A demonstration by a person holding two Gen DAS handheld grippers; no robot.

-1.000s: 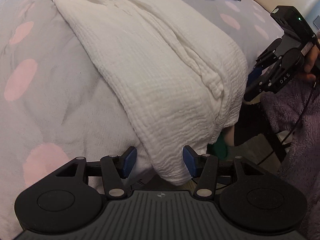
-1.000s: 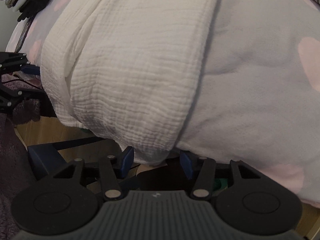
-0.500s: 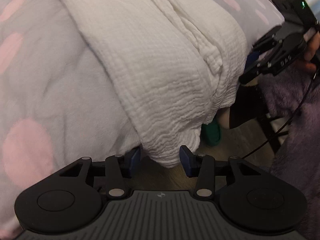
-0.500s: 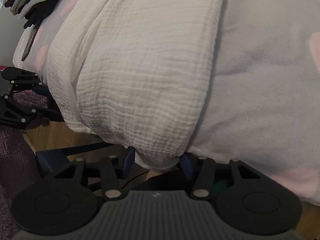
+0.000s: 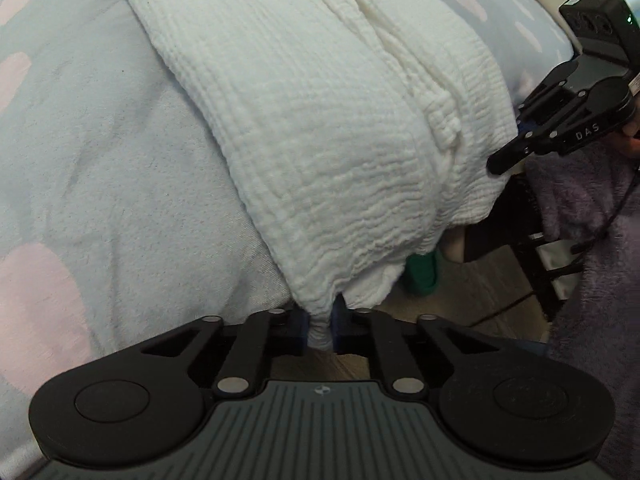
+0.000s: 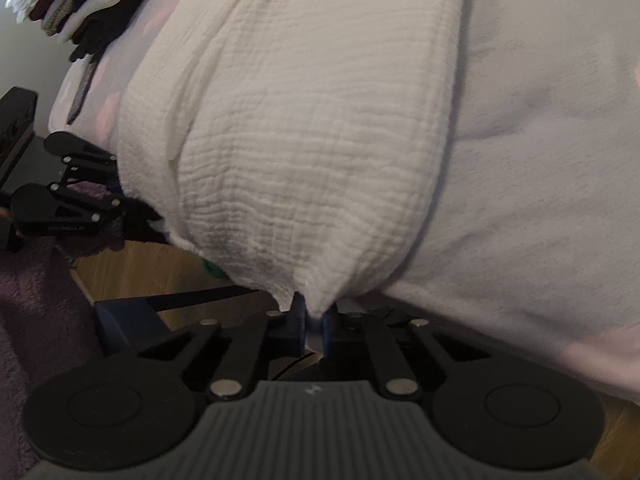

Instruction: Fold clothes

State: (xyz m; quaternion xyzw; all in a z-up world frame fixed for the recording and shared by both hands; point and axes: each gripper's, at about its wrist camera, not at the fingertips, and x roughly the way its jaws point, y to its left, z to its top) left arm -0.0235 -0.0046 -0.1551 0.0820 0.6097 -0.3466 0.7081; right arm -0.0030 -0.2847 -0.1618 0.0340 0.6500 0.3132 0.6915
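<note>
The white crinkle-weave garment [image 5: 320, 128] lies lengthwise on a bed covered by a pale blanket [image 5: 100, 160] with pink spots; its near end hangs over the bed edge toward the floor.

Left gripper [image 5: 320, 330]: the jaws are closing, and the blue-padded fingers [image 5: 299, 326] pinch one lower corner of the garment — a narrow bunch of cloth is squeezed between the pads and pokes out below them.

Right gripper [image 6: 314, 326]: the fingers [image 6: 297, 324] are pressed in on the other lower corner, with a tuft of white cloth caught between the pads. The cloth above the grip gathers into folds that fan upward.

In the left wrist view the right gripper [image 5: 508, 162] shows at the right edge of the garment, held by a hand [image 5: 632, 136] that is mostly out of frame. In the right wrist view the left gripper [image 6: 120, 200] shows at the left, with its tips hidden behind the cloth.

Surroundings:
- A stack of folded clothes [image 6: 76, 8] sits at the far left of the bed in the right wrist view.
- A purple fleece fabric [image 5: 600, 248] fills the right side of the left wrist view.
- A wooden floor [image 6: 132, 264] and a green object [image 5: 422, 272] — not identifiable — show under the hanging hem.
</note>
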